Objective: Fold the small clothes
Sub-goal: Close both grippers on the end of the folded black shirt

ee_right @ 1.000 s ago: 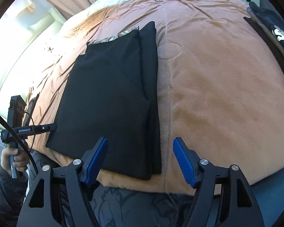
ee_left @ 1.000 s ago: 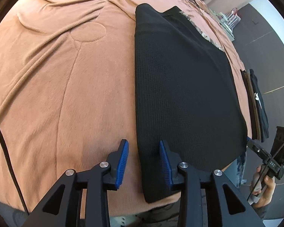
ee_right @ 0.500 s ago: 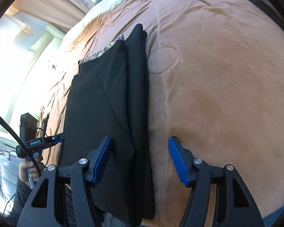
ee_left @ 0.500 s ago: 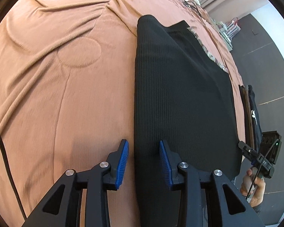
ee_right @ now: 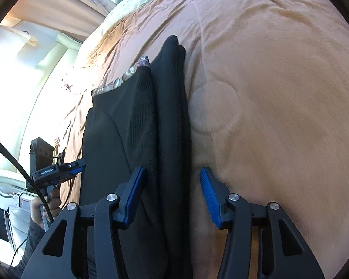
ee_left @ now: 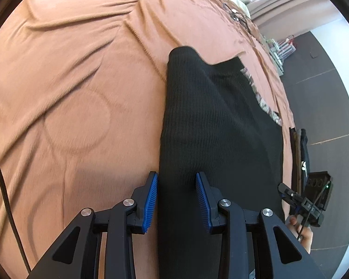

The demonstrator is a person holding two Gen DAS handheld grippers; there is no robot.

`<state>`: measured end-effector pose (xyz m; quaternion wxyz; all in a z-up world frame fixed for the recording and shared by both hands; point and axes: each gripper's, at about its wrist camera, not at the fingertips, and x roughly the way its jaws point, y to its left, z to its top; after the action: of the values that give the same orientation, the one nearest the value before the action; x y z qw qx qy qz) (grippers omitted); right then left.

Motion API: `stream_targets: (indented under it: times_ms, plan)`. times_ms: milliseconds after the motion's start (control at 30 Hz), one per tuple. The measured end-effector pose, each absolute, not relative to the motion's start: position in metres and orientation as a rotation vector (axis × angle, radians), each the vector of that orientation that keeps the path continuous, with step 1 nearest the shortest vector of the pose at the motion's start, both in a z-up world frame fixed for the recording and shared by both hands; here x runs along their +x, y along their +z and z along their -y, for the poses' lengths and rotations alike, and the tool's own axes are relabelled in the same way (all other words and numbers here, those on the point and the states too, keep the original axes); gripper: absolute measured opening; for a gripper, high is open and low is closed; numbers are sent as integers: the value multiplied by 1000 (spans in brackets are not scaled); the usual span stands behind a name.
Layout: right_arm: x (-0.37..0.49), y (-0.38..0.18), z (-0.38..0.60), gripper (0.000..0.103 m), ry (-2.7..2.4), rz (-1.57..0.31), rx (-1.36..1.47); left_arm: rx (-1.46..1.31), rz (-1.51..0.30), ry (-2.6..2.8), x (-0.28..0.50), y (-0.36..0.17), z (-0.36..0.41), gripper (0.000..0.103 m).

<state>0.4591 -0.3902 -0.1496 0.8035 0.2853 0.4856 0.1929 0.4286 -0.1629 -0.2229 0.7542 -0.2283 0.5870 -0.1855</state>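
A black ribbed garment [ee_left: 216,127] lies folded lengthwise on the orange-brown blanket [ee_left: 81,93], with camouflage trim [ee_left: 260,97] at its far end. My left gripper [ee_left: 176,200] is open and straddles the garment's thick left fold; its pads do not squeeze the cloth. In the right wrist view the garment [ee_right: 169,116] shows stacked layers along its right side. My right gripper [ee_right: 172,197] straddles that layered edge with its jaws closing; the right pad sits over bare blanket [ee_right: 279,93]. Each view shows the other gripper in a hand: the right gripper [ee_left: 283,190], the left gripper [ee_right: 78,165].
A stack of dark folded clothes [ee_left: 302,148] sits at the bed's edge beyond the garment. Dark floor [ee_left: 325,93] lies past that edge. A black cable [ee_left: 4,186] hangs at the left. Pale bedding [ee_right: 132,7] and loose cords lie at the far end of the bed.
Both grippers have moved forward and lower along the garment's two long edges. The right jaws have narrowed around the layered edge. The left jaws keep the same width.
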Motion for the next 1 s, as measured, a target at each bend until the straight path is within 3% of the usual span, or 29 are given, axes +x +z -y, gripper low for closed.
stream_targets:
  times_ms: [667,800,933,1000]
  plan:
    - [536,-157,366,46,483,-1019,592,-583,-1246,-380,500,-227,162,33]
    - [548,-159,364,34,478,-1032,613,-583,-1242,-363,511,-229,169,32]
    - [554,-155,354,12,451,-1030,552,-565,-1240,-326,514,-229,173,16]
    - [551,-147,349,10,433,-1016,533,-549,-1223,-331,511,-223,172,10]
